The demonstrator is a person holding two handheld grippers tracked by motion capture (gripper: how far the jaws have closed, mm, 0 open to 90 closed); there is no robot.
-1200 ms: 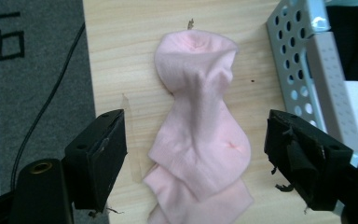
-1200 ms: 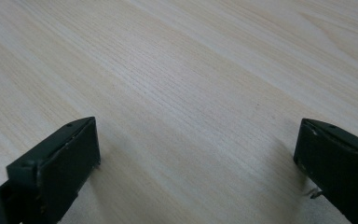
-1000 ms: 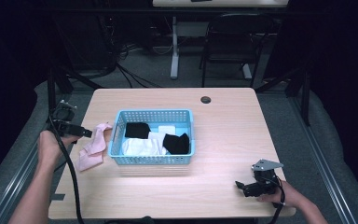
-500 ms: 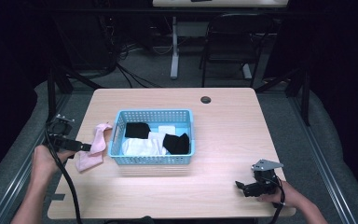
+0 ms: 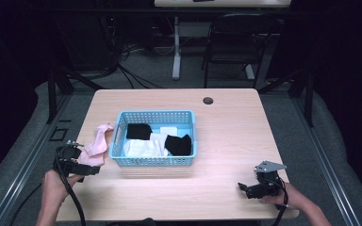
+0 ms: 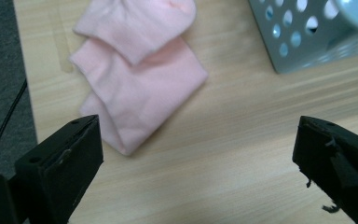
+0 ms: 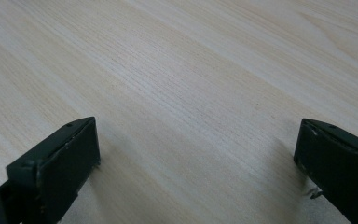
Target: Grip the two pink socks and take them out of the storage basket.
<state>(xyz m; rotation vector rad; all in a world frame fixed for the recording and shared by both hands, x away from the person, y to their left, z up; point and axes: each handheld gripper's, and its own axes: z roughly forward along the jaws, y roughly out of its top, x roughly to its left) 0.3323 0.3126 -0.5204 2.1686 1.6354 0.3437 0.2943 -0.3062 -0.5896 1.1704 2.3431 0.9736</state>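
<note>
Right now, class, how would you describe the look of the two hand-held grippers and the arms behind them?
Both are black. The left gripper trails a thick black cable and has chunky, wedge-shaped black jaws. The right gripper carries a grey three-cornered plate on top, and its jaw pads look slightly frayed. Both forearms are bare, with no sleeves showing.

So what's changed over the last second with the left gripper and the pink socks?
The left gripper drew back from the folded pink cotton socks toward the near table edge and sank lower; its jaws have just been opening, with nothing between them. The socks lie let go on the wooden table, left of the blue perforated plastic basket. The right gripper and basket stayed put.
</note>
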